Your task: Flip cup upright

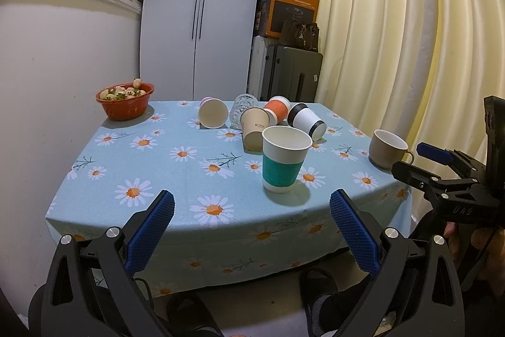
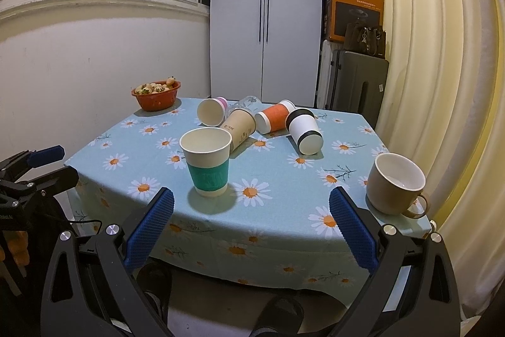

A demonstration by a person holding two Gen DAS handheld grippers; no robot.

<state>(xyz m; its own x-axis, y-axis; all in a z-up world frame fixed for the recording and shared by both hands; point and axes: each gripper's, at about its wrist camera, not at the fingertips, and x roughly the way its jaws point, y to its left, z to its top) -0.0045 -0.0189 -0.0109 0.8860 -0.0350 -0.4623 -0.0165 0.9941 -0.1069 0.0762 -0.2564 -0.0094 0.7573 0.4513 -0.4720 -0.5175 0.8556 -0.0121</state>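
A teal-sleeved paper cup point(image 1: 283, 160) point(image 2: 207, 165) stands upright near the table's front. Behind it several cups lie on their sides: a pink one point(image 1: 213, 112) point(image 2: 211, 112), a beige one point(image 1: 254, 128) point(image 2: 240, 125), an orange one point(image 1: 277, 108) point(image 2: 274, 117), a white and black one point(image 1: 307, 119) point(image 2: 304, 130), and a clear glass point(image 1: 241, 109) point(image 2: 244, 102). My left gripper point(image 1: 252, 204) is open and empty before the table edge. My right gripper point(image 2: 251, 202) is open and empty, also back from the cups.
A beige mug point(image 1: 389, 149) point(image 2: 396, 187) stands upright at the front right corner. A red bowl of fruit point(image 1: 125, 100) point(image 2: 157, 94) sits at the back left. The daisy tablecloth point(image 1: 157, 153) point(image 2: 284, 179) covers the table. Curtain hangs at the right.
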